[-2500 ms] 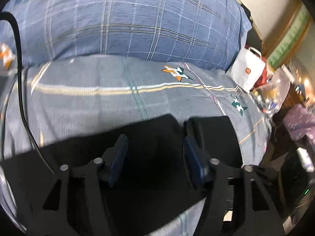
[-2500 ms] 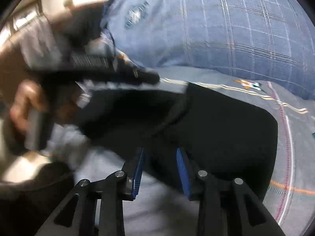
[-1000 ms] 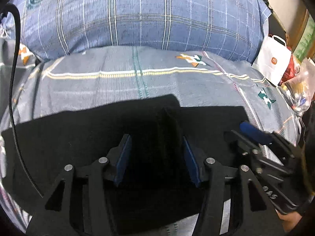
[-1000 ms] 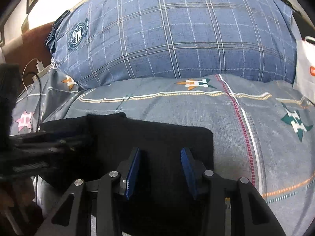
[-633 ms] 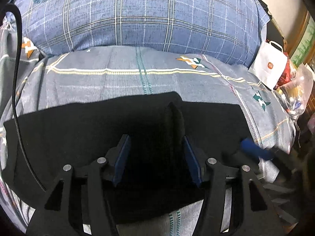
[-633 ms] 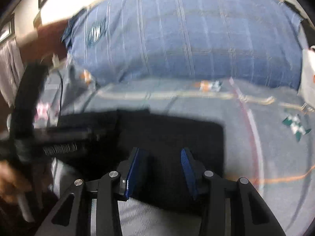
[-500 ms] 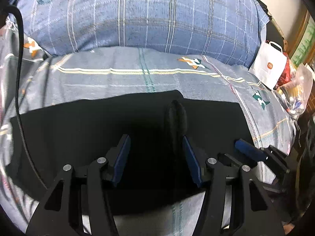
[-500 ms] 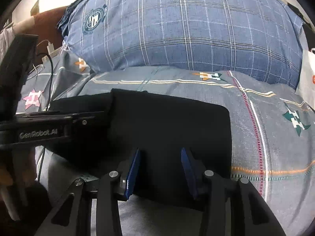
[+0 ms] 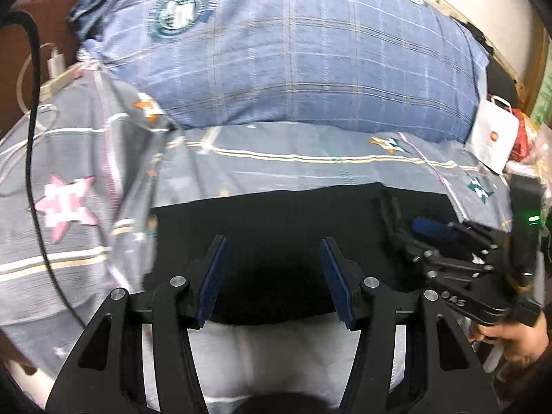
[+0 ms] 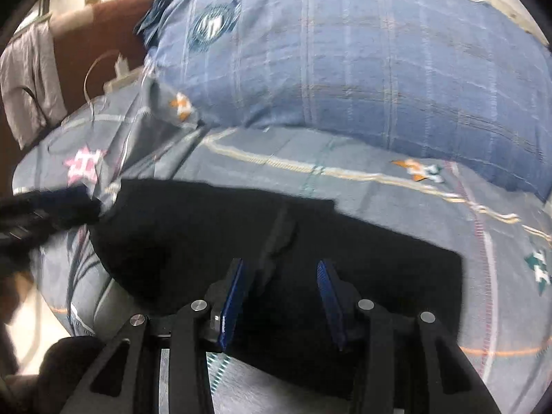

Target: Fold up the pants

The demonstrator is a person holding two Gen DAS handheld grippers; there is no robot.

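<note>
Bedroom scene, on a bed (image 9: 276,169) under a grey patterned cover, with black pants (image 9: 293,227) spread flat across its middle in a dark folded slab, near edge toward both cameras. Left tongs (image 9: 272,276) held over the near part of the pants, blue pads well apart, nothing pinched between them. Right tongs (image 10: 281,296) likewise spread wide above the cloth, close to a raised crease (image 10: 279,238) running away from the left pad; contact with the fabric cannot be told. Seen from the left wrist, right tongs (image 9: 426,231) at the right end of the pants, gripped by a bare hand (image 9: 514,339); from the right wrist, left tongs (image 10: 51,207) blurred at the left end of the pants. Behind the pants, a big blue plaid pillow (image 9: 303,55) with a round crest. Off to the right, a white paper bag (image 9: 491,141); at far left, a black cable (image 9: 34,145) and a white charger (image 9: 57,63).
</note>
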